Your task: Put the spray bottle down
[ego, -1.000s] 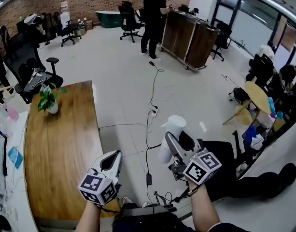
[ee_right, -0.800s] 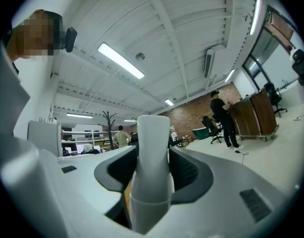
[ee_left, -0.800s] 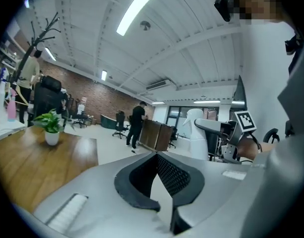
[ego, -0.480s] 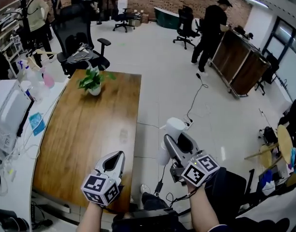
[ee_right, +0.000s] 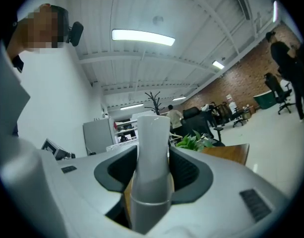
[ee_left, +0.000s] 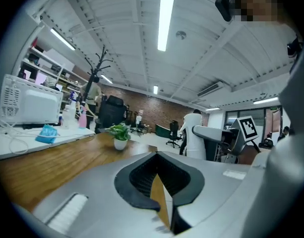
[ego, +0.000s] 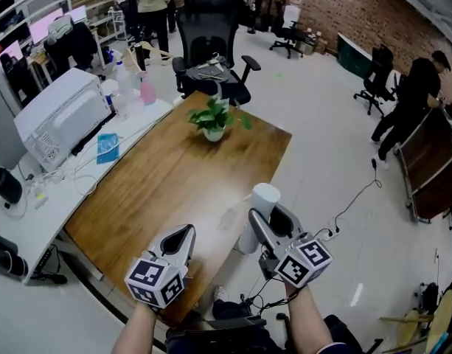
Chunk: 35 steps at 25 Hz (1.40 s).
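A white spray bottle (ego: 259,206) stands upright between the jaws of my right gripper (ego: 268,220), which is shut on its body. This gripper hangs just off the near right edge of the wooden table (ego: 152,190). In the right gripper view the spray bottle (ee_right: 152,172) fills the gap between the dark pads. My left gripper (ego: 180,236) hovers over the table's near corner, shut with nothing in it. In the left gripper view its jaws (ee_left: 156,155) meet at the tips, and the spray bottle (ee_left: 194,142) shows off to the right.
A small potted plant (ego: 214,120) stands at the table's far end, with a black office chair (ego: 211,46) behind it. A white desk on the left carries a white appliance (ego: 60,116), a pink bottle (ego: 147,91) and cables. A person (ego: 411,98) stands far right.
The view has swung left, so the wooden table now lies under and ahead of both grippers. Both grippers moved toward the table. The bottle stays held in the right one.
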Available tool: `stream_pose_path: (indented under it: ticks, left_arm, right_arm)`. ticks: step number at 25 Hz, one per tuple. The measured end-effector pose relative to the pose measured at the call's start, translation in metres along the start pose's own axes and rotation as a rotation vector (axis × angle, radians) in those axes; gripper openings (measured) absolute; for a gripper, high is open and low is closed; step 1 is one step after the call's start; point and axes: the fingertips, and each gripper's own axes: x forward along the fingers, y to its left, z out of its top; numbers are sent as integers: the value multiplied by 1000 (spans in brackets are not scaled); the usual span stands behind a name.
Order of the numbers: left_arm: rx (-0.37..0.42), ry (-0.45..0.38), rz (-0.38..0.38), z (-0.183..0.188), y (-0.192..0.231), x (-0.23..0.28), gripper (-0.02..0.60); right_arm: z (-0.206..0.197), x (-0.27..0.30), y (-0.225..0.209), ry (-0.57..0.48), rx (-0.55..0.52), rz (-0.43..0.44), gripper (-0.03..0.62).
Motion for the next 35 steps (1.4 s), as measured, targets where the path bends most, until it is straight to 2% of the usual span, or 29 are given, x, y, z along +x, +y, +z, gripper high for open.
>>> stream_pose_path:
  ticks: [8, 13, 16, 21, 27, 35]
  left_arm:
    - [-10, -33, 270, 9, 39, -34, 6]
    - [-13, -44, 400, 10, 63, -74, 6]
    - [-20, -44, 453, 9, 75, -92, 6]
    - [-29, -49, 485, 5, 93, -99, 6]
    - [-37, -30, 462, -5, 104, -89, 6]
    - [-70, -4, 433, -19, 120, -74, 6]
  right_arm:
    - [-10, 70, 19, 56, 22, 243, 215]
    - [-30, 102, 51, 94, 49, 356, 215]
    - [-40, 117, 71, 114, 52, 408, 215]
    - [-53, 133, 87, 138, 46, 436, 215]
    - [-72, 153, 80, 165, 20, 396, 215]
    - [-104, 202, 78, 139, -54, 357, 215]
